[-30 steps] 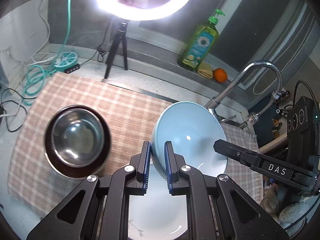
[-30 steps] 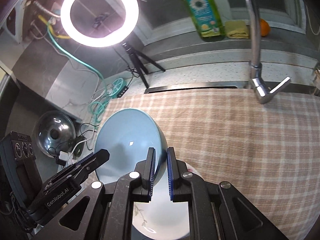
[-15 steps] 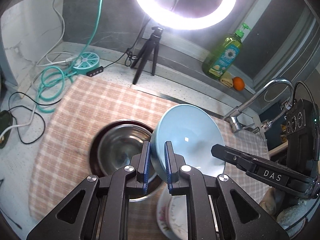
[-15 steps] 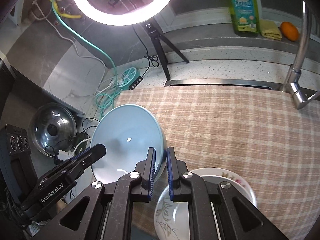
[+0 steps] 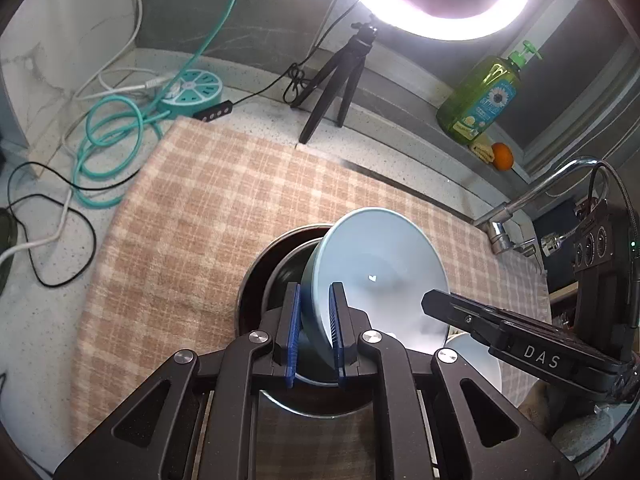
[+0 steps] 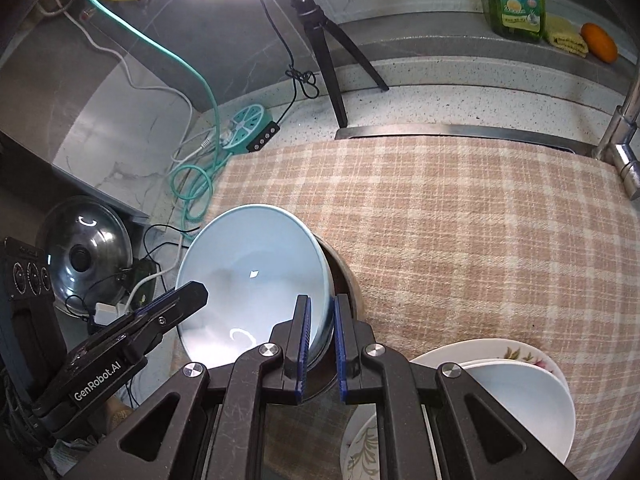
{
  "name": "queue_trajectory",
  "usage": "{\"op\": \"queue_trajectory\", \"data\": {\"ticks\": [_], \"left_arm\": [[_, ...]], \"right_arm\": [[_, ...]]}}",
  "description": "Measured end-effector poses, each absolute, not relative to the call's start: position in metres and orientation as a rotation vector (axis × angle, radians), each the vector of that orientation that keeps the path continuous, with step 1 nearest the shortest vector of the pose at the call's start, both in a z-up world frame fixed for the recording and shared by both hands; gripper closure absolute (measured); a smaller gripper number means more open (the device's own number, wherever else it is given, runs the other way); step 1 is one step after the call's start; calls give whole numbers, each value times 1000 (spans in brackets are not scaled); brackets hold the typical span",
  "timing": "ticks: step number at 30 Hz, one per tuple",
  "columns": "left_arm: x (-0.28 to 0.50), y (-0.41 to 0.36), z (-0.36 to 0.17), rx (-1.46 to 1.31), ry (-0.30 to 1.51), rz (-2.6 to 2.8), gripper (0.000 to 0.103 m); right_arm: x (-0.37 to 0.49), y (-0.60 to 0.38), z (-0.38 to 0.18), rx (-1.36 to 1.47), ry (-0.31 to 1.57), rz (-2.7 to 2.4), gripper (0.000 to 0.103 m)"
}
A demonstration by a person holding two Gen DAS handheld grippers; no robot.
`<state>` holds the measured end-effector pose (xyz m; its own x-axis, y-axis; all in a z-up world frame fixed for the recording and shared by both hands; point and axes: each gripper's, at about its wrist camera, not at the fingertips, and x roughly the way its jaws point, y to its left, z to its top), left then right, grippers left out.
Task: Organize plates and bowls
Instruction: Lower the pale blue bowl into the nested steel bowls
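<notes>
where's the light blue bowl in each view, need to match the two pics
Left wrist view: the light blue bowl is at centre, just right of middle, its rim between the left claw's fingers, over the steel bowl.
Right wrist view: the same bowl is left of centre, its rim between the right claw's fingers.
Shared landmark: the black tripod at the top.
</notes>
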<state>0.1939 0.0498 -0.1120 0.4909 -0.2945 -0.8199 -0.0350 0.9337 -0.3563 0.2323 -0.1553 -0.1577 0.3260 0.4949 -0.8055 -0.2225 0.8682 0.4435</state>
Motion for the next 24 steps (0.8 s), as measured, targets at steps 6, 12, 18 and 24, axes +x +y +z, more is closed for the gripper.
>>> {"op": "queue_trajectory", "data": {"ticks": [6, 12, 18, 24], "left_arm": [[192, 58, -122, -362, 1067, -158, 91], [188, 62, -127, -367, 1079, -156, 91], [186, 60, -129, -365, 1083, -154, 91], [186, 61, -130, -369, 1089, -147, 91]], "right_arm": [[233, -144, -164, 249, 1155, 471, 93], [230, -138, -169, 237, 1169, 471, 93], [229, -137, -175, 232, 1183, 474, 93], [228, -137, -174, 224, 1200, 470, 93]]}}
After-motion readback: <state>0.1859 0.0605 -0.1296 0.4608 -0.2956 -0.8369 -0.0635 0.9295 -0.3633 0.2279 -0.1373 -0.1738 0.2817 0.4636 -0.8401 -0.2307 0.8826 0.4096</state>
